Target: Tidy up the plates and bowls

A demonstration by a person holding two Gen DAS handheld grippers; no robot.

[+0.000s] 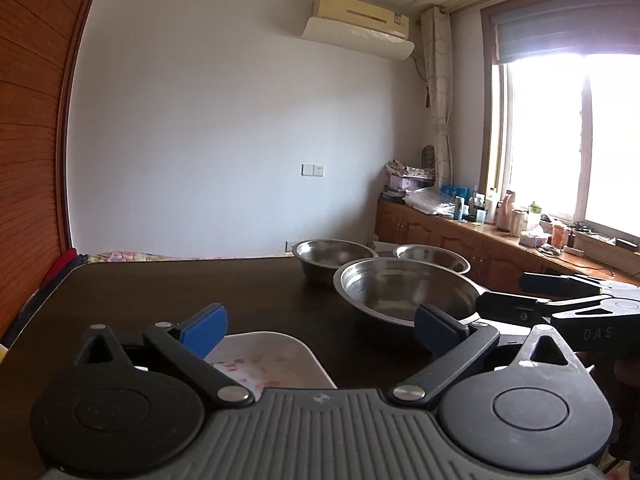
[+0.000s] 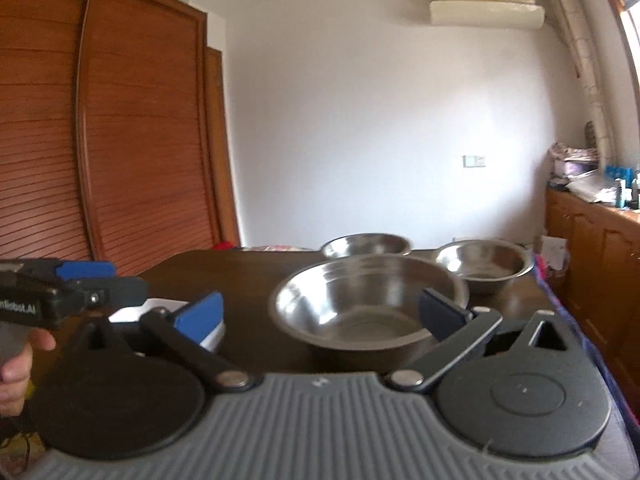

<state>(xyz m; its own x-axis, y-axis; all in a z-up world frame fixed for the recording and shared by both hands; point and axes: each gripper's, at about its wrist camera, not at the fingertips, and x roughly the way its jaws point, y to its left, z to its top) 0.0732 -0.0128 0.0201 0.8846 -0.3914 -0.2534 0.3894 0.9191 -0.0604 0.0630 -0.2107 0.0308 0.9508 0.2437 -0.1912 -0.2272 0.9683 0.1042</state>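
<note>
Three steel bowls stand on the dark table (image 1: 160, 292). The largest bowl (image 1: 404, 294) (image 2: 364, 304) is nearest; two smaller ones (image 1: 332, 256) (image 1: 432, 258) sit behind it, also seen in the right wrist view (image 2: 366, 245) (image 2: 484, 264). A white plate with a pink floral print (image 1: 272, 360) lies close under my left gripper (image 1: 320, 326), whose jaws stand wide open with nothing between them. My right gripper (image 2: 320, 314) is open too, empty, facing the large bowl. The plate's edge (image 2: 160, 306) shows at its left finger. Each gripper appears at the side of the other's view.
A wooden louvred wardrobe (image 2: 100, 140) stands to the left. Low wooden cabinets (image 1: 460, 236) crowded with bottles run under the bright window on the right. A hand (image 2: 16, 368) holds the left gripper's handle. The table's far left part is bare.
</note>
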